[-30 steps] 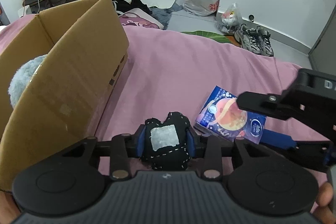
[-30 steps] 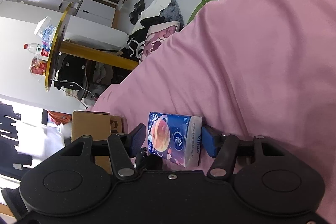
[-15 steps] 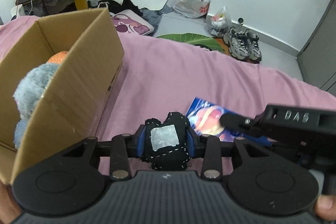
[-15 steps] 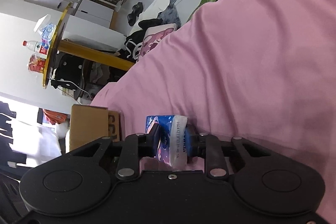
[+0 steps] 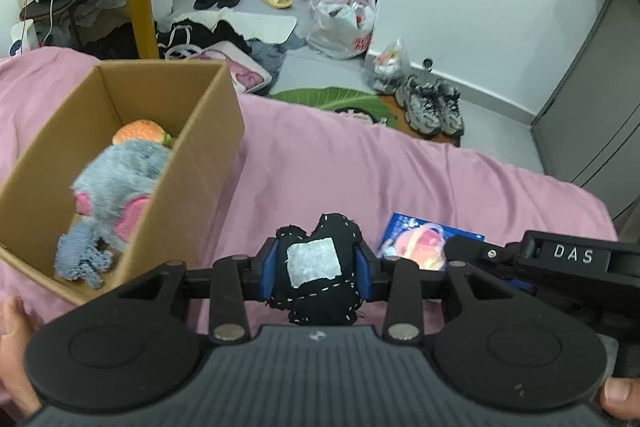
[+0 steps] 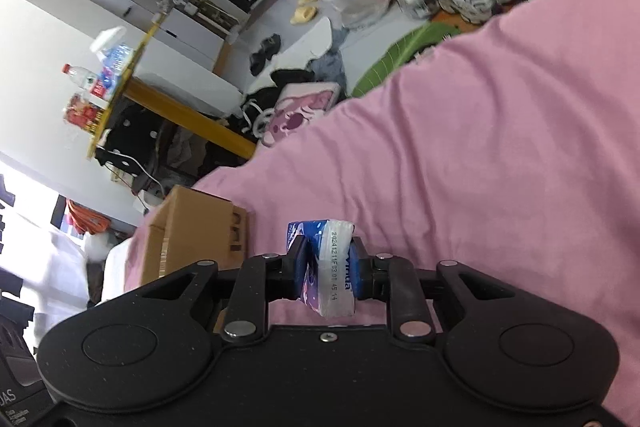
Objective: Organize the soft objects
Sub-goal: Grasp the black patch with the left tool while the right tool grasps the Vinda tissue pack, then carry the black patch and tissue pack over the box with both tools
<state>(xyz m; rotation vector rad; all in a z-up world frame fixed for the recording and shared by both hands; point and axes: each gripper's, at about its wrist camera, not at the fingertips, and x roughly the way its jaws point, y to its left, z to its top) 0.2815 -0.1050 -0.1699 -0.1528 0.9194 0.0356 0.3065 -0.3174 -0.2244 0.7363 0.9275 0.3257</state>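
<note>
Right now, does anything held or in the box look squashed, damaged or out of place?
The tissue pack is pinched narrow in the right gripper. The grey plush in the cardboard box lies slumped, nothing damaged.

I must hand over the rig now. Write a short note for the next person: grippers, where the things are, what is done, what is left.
Left gripper: shut on the black patched plush.
Right gripper: shut on the blue tissue pack, squeezed thin.
Cardboard box: sits on the pink bedcover, open top.
Done: grey plush and orange burger toy are in the box.
Left: probably bring both held items over and drop them into the box.
</note>
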